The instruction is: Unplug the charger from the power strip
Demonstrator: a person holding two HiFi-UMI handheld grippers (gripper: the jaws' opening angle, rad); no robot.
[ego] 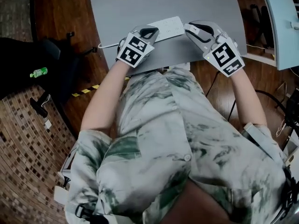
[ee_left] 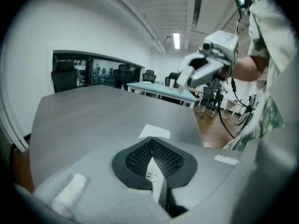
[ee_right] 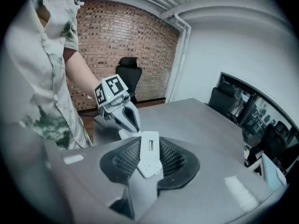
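Note:
The white power strip [ego: 167,27] lies near the front edge of the grey table [ego: 140,3]. My left gripper [ego: 148,32] hovers over the strip's left end with its fingers closed to a point; in its own view the mesh pads [ee_left: 138,155] meet along a line. My right gripper [ego: 192,28] hangs above the strip's right end. In the right gripper view a flat white charger [ee_right: 150,155] with a small slot sits clamped between the dark pads, lifted off the strip. That view also shows the left gripper [ee_right: 127,122] over the strip [ee_right: 125,134].
The strip's white cable [ego: 105,45] runs off the table's left edge. A black office chair [ego: 51,55] and a green bottle [ego: 39,72] are at the left on the floor. A second light table [ego: 280,27] and floor cables [ego: 219,78] are at the right.

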